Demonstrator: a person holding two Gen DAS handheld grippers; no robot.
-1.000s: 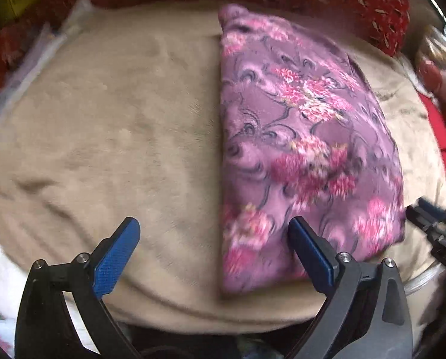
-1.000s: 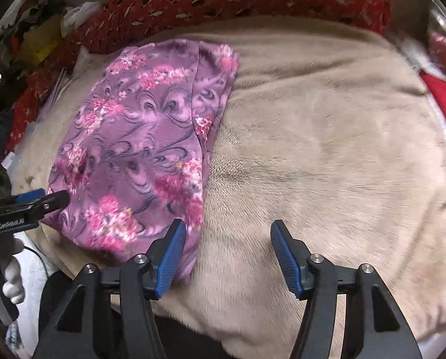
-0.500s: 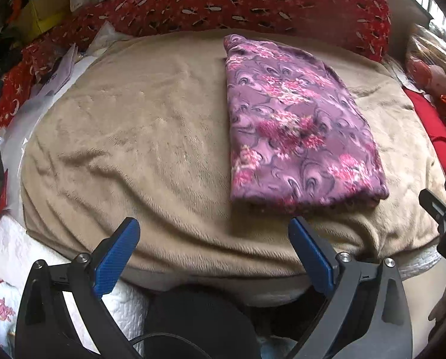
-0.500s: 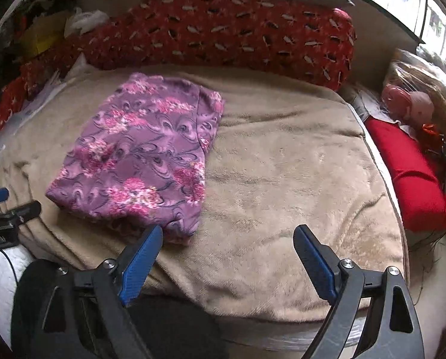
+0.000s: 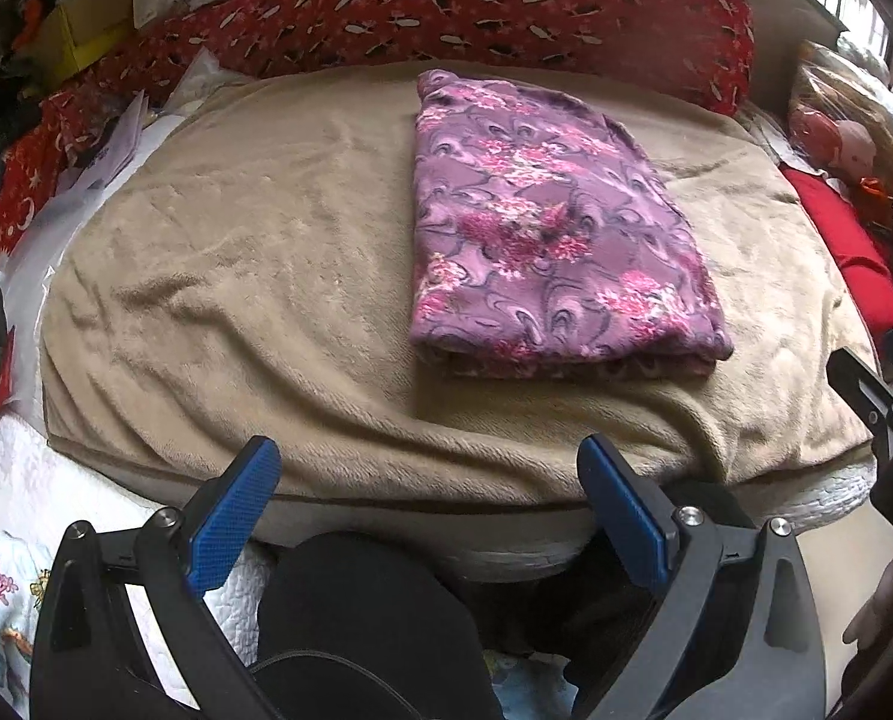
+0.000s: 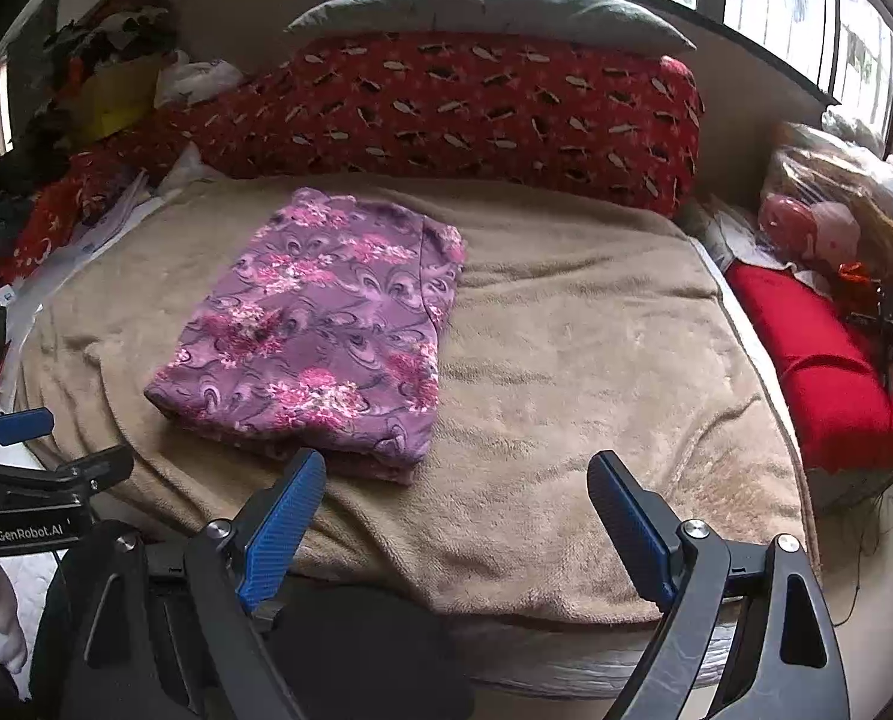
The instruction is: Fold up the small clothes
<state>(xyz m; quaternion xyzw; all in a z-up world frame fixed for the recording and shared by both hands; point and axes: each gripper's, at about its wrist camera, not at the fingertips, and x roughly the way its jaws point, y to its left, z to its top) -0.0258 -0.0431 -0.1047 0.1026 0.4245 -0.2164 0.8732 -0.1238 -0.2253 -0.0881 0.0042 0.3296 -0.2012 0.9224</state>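
Observation:
A purple garment with pink flowers [image 5: 542, 228] lies folded into a flat rectangle on the beige blanket [image 5: 254, 252]; it also shows in the right wrist view [image 6: 320, 330]. My left gripper [image 5: 428, 492] is open and empty, held back off the blanket's near edge. My right gripper [image 6: 455, 507] is open and empty, also back from the near edge, just right of the garment's near corner. Each gripper shows at the edge of the other's view: the right one [image 5: 878, 396] and the left one [image 6: 38, 450].
A long red patterned bolster [image 6: 476, 114] lies behind the blanket, with a grey pillow [image 6: 488, 12] above it. A red cushion [image 6: 818, 360] and bagged toys [image 6: 830, 216] sit at the right. Papers and clutter [image 5: 86, 138] lie at the left. A black-clad knee [image 5: 362, 612] is below.
Both grippers have pulled back and up from the garment toward the near edge of the bed. The folded garment has stayed in place on the blanket.

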